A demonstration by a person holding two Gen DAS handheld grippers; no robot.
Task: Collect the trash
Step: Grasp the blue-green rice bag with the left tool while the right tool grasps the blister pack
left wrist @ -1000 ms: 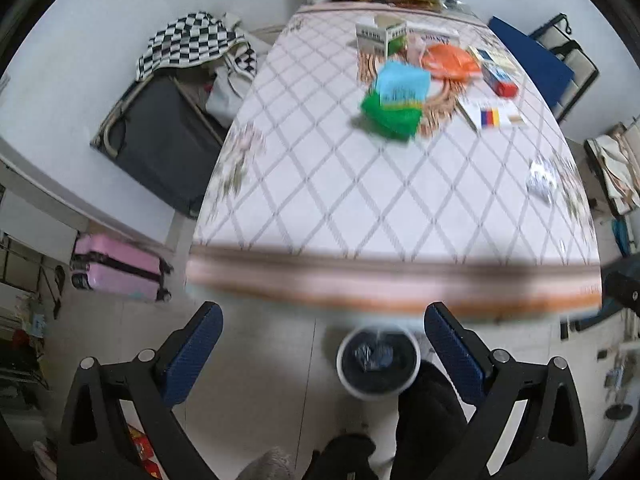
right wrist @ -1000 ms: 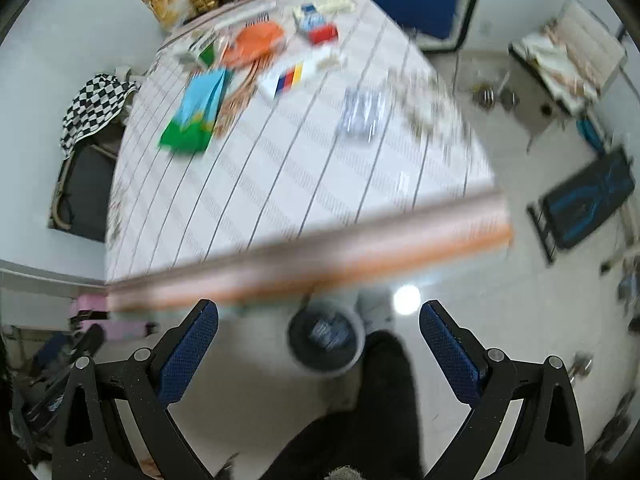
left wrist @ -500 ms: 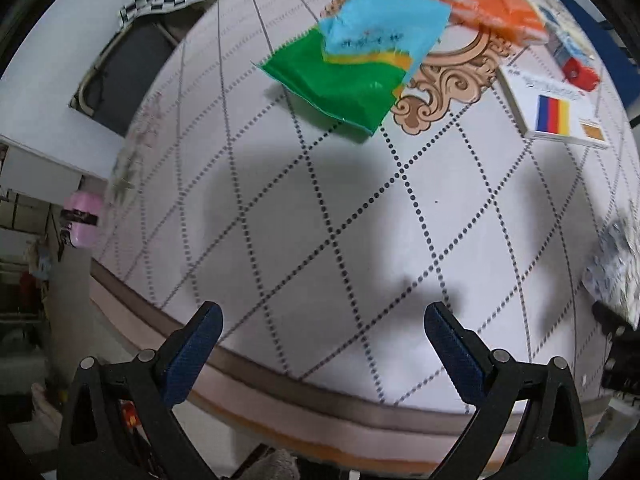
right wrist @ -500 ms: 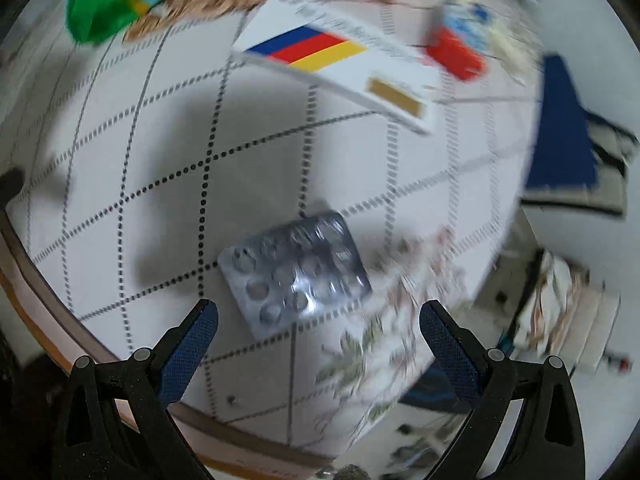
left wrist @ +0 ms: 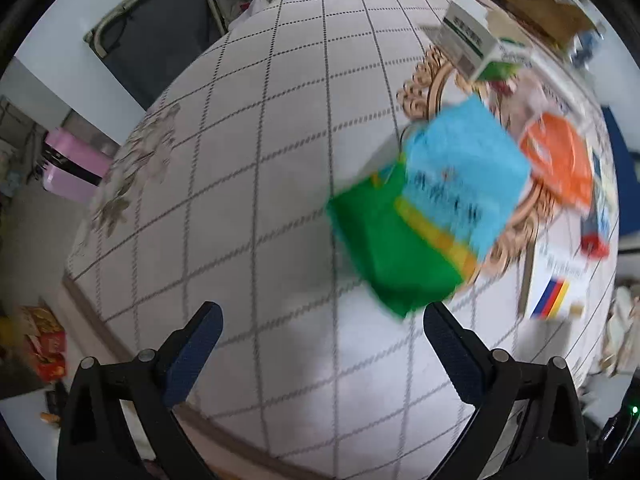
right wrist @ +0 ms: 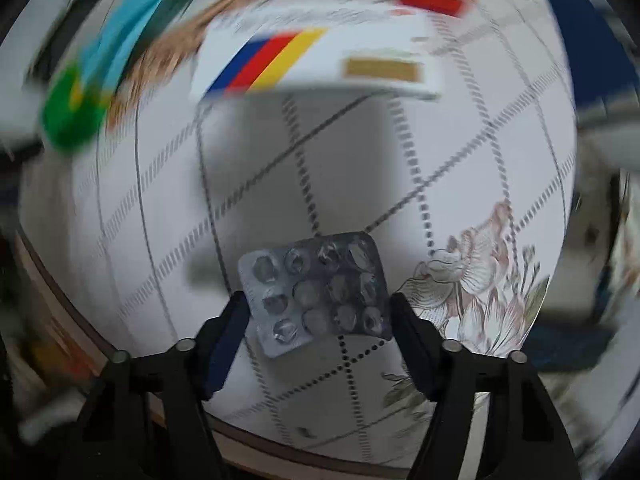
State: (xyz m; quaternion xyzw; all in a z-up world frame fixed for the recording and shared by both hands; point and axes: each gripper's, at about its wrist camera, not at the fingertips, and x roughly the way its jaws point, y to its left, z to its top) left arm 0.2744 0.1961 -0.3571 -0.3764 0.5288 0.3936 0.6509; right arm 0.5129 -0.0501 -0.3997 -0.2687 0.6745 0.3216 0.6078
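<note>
right gripper (right wrist: 316, 316) is closing its jaws around the silver blister pack (right wrist: 316, 290) near the table edge, straddling it to pinch it as trash; whether the pads are pressing yet i cannot tell. left gripper (left wrist: 322, 336) is hanging spread and empty just short of the green-and-blue packet (left wrist: 424, 216), and only its view is showing the small white-and-green box (left wrist: 472, 42) further back.

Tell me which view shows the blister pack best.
The right wrist view. The blister pack lies sharp and close on the tablecloth, between the fingers of the right gripper, whose jaws have just been closing around it. The left wrist view does not show the pack.
</note>
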